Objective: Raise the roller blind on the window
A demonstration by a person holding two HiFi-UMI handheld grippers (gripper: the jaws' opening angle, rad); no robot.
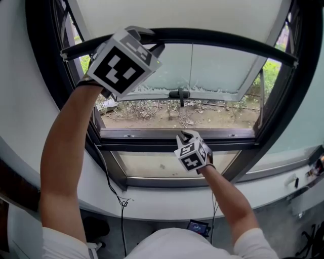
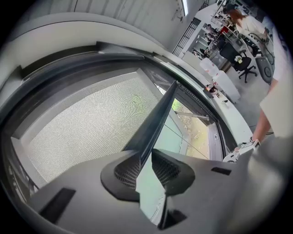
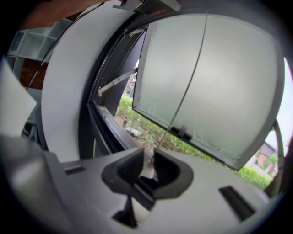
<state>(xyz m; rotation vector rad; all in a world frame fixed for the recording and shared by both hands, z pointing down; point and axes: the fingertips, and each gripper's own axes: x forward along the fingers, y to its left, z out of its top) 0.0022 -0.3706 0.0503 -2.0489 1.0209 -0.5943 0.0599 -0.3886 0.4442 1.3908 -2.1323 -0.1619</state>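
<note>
While left gripper (image 2: pixel 144 167) clamps black blind bottom bar (image 2: pixel 158 119), left end
right gripper (image 3: pixel 147 167) nipped on thin dark pull cord (image 3: pixel 190 77), above lower window frame (image 1: pixel 152 134) mid-span

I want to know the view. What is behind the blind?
Below the bar of the blind, an open frosted sash, ground and shrubs show. Above the bar, the fabric hides the rest.

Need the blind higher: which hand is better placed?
Left, likely: the left tool grips the bottom bar and can lift it; the right tool sits lower, on the pull cord.
</note>
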